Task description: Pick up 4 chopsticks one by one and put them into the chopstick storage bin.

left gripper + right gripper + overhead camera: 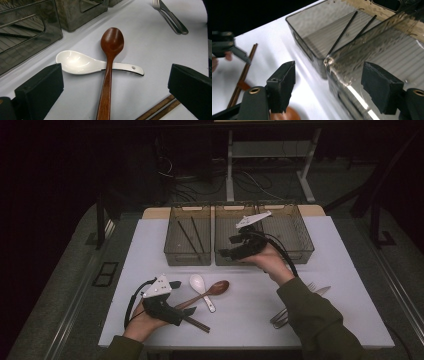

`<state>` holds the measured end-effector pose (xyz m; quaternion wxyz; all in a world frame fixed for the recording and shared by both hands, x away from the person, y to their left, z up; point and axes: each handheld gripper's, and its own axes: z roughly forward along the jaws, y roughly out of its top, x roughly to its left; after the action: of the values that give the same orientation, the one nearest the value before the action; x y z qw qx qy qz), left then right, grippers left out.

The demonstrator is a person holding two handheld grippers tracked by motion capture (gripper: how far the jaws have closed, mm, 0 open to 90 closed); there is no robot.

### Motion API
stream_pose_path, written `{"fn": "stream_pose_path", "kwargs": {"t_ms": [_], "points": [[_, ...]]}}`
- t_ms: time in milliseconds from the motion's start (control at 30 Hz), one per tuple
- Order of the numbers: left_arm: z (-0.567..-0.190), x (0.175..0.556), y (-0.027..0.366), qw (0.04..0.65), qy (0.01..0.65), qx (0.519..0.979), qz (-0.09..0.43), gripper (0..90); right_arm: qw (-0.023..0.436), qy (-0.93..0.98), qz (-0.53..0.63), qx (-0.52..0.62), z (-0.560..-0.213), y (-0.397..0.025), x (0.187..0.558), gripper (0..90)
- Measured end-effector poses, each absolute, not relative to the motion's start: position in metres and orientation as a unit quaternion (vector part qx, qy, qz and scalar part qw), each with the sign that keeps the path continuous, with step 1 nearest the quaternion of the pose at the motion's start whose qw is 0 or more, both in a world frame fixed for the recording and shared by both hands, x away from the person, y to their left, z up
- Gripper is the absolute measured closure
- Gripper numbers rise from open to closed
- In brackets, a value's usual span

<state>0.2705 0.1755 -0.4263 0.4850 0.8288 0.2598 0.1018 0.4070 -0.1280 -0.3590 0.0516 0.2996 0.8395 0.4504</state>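
A brown wooden spoon (111, 41) lies across a white ceramic spoon (77, 62) on the white table (150, 250). My left gripper (116, 75) is open low over the table, its jaws either side of the wooden spoon's handle without touching it. In the high view the left gripper (182, 297) is at the front left. Brown chopsticks (160, 107) lie beside its right jaw. My right gripper (229, 246) is open and empty, held above the front wall of the middle bin (342, 77).
Three clear grey bins stand in a row at the back. The left bin (187, 237) holds two black chopsticks (344, 30); the right bin (295, 232) is beside the middle one. A fork and knife (295, 307) lie at the front right.
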Motion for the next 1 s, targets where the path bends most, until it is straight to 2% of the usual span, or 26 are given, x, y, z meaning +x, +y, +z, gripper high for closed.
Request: {"fn": "stream_pose_path", "kwargs": {"t_ms": [233, 433, 1000], "points": [[-0.426, 0.271, 0.175, 0.483, 0.259, 0.831, 0.101, 0.0, 0.047, 0.824, 0.469, 0.313, -0.365, -0.167, 0.385, 23.2], [-0.424, 0.272, 0.177, 0.485, 0.262, 0.828, 0.103, 0.0, 0.091, 0.822, 0.457, 0.328, -0.372, -0.198, 0.36, 19.3], [-0.423, 0.275, 0.18, 0.485, 0.266, 0.826, 0.112, 0.0, 0.121, 0.795, 0.475, 0.356, -0.407, -0.26, 0.303, 18.0]]}}
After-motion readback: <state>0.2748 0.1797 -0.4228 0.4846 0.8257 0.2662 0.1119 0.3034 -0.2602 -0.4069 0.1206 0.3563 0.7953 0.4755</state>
